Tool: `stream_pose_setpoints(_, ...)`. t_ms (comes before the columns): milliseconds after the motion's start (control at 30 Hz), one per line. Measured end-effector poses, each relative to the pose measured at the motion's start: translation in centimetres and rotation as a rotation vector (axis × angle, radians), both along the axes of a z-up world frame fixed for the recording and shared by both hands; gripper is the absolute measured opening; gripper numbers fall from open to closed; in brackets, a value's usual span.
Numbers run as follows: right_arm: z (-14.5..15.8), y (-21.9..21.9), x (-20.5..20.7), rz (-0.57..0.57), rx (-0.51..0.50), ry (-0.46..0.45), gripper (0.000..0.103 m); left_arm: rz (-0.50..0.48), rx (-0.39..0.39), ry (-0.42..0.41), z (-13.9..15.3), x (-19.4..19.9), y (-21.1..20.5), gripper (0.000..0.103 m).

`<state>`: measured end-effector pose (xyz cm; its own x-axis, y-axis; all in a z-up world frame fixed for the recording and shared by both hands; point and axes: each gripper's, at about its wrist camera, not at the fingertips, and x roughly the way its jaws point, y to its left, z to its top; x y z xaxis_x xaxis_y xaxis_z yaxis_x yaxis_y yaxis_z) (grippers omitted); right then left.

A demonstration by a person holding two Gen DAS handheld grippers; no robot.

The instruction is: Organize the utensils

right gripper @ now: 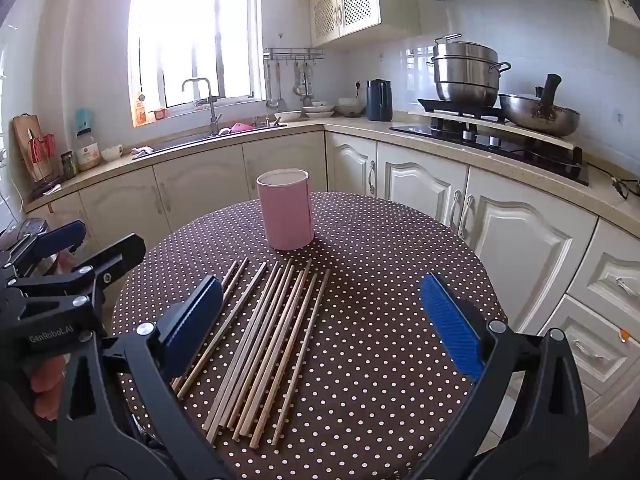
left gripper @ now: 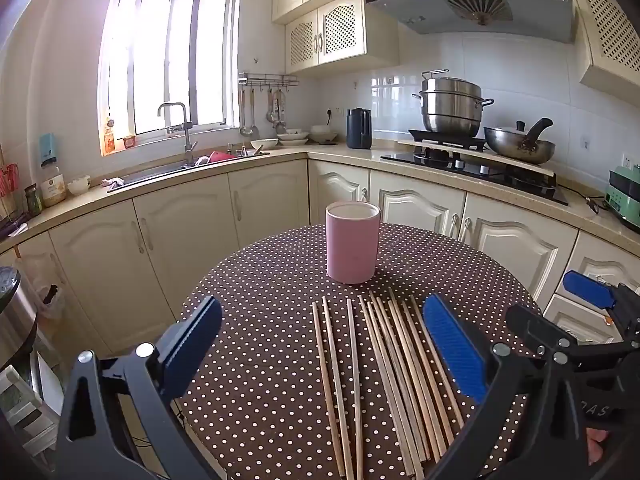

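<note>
This is a home kitchen. Cream cabinets [left gripper: 180, 236] run under an L-shaped counter [right gripper: 360, 126], with a sink [left gripper: 160, 172] and tap [left gripper: 178, 120] below a barred window [left gripper: 168, 52]. A gas hob [left gripper: 480, 164] carries a steel steamer pot [left gripper: 452, 104] and a wok [left gripper: 520, 144] under a range hood [left gripper: 472, 4]. Ladles [left gripper: 248, 112] hang from a wall rack [left gripper: 268, 79], bowls [left gripper: 294, 136] and a kettle [left gripper: 359, 128] stand on the counter, and a round table [right gripper: 380, 280] wears a dotted cloth.

Left gripper [left gripper: 322, 348] gaping, angled downward; right gripper [right gripper: 322, 326] likewise.
</note>
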<state>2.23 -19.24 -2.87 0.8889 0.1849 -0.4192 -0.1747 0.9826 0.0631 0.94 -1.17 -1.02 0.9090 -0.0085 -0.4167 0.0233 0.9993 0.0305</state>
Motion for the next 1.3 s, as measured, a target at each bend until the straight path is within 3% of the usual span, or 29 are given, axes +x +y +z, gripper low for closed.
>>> stream_pose_setpoints(1300, -0.6, -0.1, 1.1, 0.001, 0.004, 0.023, 0.097, -0.002, 0.004, 0.009, -0.1, 0.8, 0.2, 0.099)
